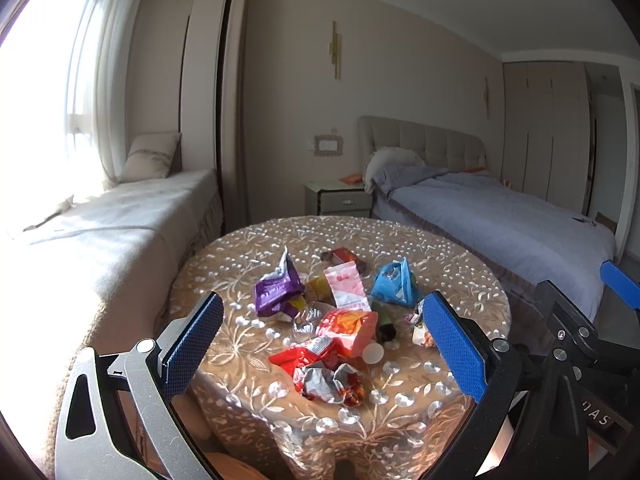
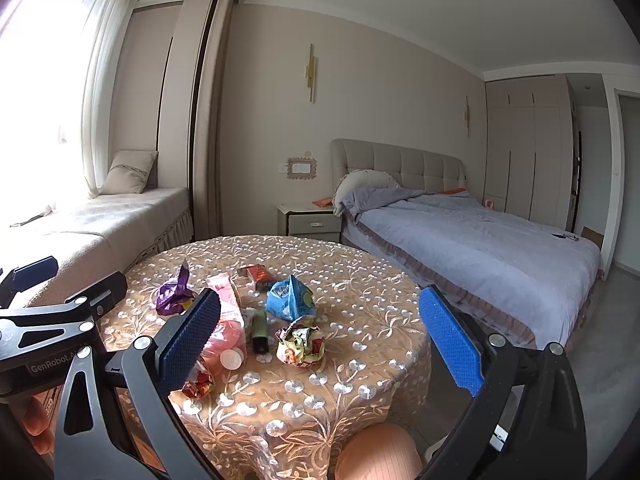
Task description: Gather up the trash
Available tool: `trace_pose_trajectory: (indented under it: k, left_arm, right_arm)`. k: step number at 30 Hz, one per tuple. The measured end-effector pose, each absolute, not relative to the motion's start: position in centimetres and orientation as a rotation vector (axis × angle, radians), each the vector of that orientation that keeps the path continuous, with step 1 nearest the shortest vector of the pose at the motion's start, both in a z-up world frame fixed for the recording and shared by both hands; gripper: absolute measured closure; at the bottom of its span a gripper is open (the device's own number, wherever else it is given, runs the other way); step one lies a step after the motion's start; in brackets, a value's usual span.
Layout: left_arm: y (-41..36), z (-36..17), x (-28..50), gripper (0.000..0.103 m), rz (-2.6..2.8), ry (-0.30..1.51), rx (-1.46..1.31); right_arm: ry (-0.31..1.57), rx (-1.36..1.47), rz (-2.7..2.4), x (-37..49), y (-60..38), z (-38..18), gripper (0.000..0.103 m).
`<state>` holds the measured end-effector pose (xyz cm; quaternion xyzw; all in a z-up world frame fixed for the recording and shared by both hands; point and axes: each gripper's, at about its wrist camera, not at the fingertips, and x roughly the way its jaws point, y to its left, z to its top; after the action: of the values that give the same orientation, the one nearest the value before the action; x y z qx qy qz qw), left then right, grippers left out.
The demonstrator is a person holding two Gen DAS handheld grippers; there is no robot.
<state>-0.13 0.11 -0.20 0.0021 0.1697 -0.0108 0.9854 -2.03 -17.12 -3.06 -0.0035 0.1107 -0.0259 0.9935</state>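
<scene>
Both tools hang above the near edge of the round desk (image 1: 248, 236), and neither touches anything. The left tool (image 1: 320, 344) has its blue pads wide apart and empty; the right tool (image 2: 320, 340) is likewise spread wide, with nothing between the pads.

The trash lies in a loose heap around the middle of the desk, reaching toward the near edge. At the front sits a crumpled silver and red wrapper (image 1: 330, 384), with a red packet (image 1: 298, 356) just behind it, touching. Further in are an orange-pink bag (image 1: 348, 328), a purple bag (image 1: 276, 292), a pink sachet (image 1: 346, 284) and a blue bag (image 1: 392, 284). A small dark green bottle (image 2: 259, 330) lies with its long axis running from the near edge toward the far edge, beside a balled yellow-green wrapper (image 2: 301, 345).

The silver and red wrapper lies straight ahead of the left tool and below its open pads, so the left looks better placed for it. The balled wrapper lies ahead of the right tool, toward its left pad, so that tool seems nearer to it. No bin shows in either view.
</scene>
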Motion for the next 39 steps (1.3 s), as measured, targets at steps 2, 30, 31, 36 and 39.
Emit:
trace_pose_trajectory:
  k: [2,30,31,36,39]
  left_arm:
    - [0.10,-0.22,-0.09,0.005,-0.019,0.342,0.007]
    - [0.23,-0.58,0.20,0.005,-0.014,0.349,0.007]
    - [0.23,-0.57,0.20,0.005,-0.014,0.350,0.008]
    - [0.22,-0.59,0.16,0.005,-0.013,0.351,0.008]
    - [0.25,-0.64,0.13,0.005,-0.012,0.352,0.006]
  right_arm:
    - [0.224,-0.006,-0.048,-1.96,-17.07,-3.06,0.004]
    - [0.236,-0.002,-0.043,-1.85,-17.12,-3.12,0.004]
    - [0.236,-0.002,-0.043,-1.85,-17.13,-3.12,0.004]
    - [0.239,-0.002,-0.038,-1.82,-17.13,-3.23,0.004]
    - [0.241,-0.002,-0.037,-1.80,-17.11,-3.26,0.004]
